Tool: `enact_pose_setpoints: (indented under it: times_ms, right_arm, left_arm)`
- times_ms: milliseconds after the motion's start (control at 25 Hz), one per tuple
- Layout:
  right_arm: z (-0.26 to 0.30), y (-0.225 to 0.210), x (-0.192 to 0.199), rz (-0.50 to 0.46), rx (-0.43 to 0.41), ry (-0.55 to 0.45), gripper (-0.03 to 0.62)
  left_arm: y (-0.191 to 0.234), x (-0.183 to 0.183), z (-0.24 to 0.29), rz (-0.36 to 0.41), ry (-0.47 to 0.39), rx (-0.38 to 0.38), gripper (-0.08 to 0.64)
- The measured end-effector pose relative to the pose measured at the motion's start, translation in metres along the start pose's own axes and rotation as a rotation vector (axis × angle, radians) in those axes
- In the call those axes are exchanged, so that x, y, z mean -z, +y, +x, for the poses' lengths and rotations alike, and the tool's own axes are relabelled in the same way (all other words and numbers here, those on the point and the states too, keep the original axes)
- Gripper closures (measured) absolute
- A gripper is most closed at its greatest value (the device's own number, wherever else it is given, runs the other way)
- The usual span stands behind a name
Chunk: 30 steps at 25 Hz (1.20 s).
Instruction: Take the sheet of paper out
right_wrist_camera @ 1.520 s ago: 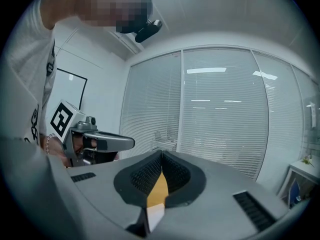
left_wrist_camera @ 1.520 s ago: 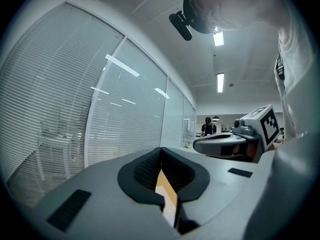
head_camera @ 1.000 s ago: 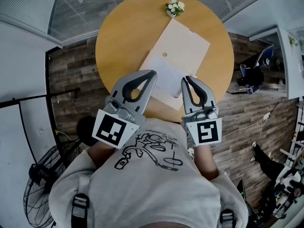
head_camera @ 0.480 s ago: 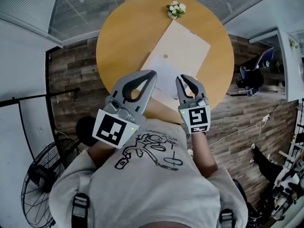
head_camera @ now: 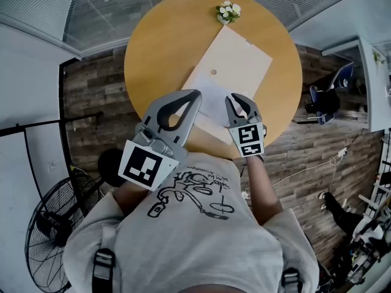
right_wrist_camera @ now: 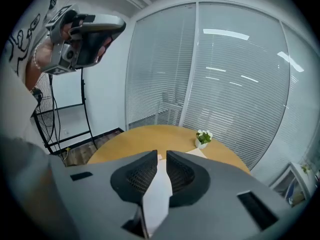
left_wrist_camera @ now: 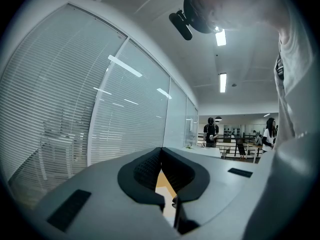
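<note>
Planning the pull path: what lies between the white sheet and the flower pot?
The beige envelope, reaching almost to the pot; the head view shows it.

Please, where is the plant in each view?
Head view: plant at top centre.
Left gripper view: cannot tell; perhaps a tiny far speck.
Right gripper view: plant just right of centre.
Shared landmark: the round table.
</note>
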State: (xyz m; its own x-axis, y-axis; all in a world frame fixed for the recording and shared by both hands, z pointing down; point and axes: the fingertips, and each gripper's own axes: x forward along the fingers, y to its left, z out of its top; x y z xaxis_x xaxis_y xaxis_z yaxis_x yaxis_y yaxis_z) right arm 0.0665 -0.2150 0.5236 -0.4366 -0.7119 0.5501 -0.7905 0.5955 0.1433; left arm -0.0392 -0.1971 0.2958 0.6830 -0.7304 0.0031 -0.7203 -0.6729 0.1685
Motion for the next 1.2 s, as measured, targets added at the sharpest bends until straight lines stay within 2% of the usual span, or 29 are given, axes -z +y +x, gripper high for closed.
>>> enact_pose_setpoints:
  times_ms: [360,1200]
  right_arm:
    - [0.044,-0.010,0.050,-0.041,-0.024,0.087,0.518]
    - [0.121,-0.020,0.134,-0.120,-0.127,0.280,0.499]
  left_arm:
    - [0.002,0.003,0.006,-0.002,0.006,0.001,0.539]
    - [0.009,0.009,0.019,0.000,0.021,-0.010,0.538]
